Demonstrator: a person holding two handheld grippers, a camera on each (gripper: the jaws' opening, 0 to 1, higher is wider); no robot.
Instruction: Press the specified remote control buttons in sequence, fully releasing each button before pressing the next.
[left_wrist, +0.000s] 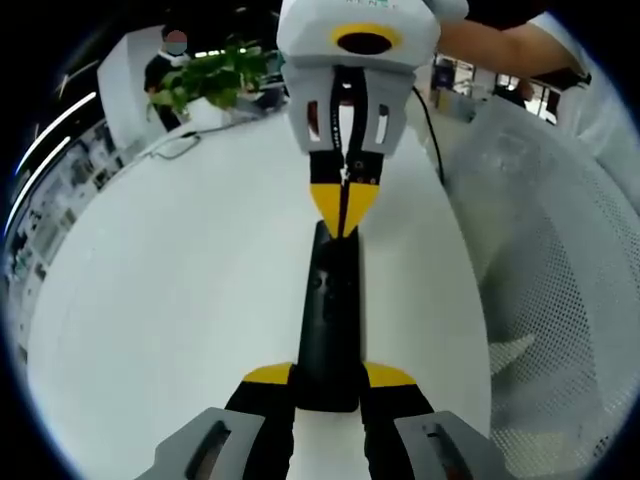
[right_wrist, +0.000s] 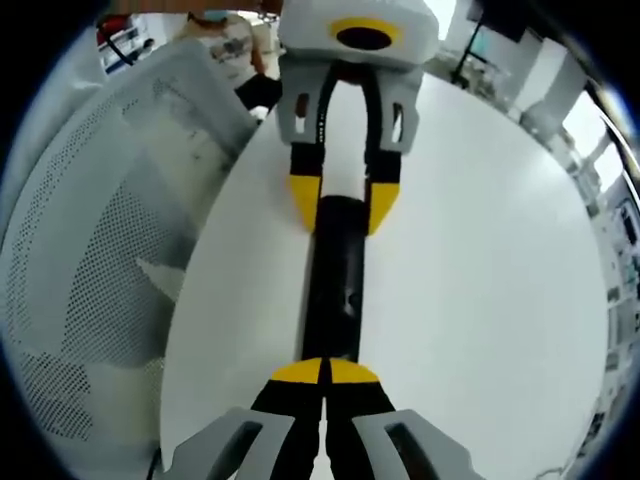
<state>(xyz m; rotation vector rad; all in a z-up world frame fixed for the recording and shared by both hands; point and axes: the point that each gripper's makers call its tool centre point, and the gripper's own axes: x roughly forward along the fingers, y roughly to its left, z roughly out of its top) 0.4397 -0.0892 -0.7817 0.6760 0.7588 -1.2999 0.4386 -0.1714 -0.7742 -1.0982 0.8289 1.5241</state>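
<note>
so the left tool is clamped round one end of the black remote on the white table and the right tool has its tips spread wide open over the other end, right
Not quite. The right tool has its tips closed together over the remote, as the left gripper view shows. The left tool does clamp the near end on the white table.

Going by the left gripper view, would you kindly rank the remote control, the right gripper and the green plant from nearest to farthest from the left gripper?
1. Remote control, held between the left gripper.
2. Right gripper, at the remote's far end.
3. Green plant, at the table's far edge, upper left.
</note>
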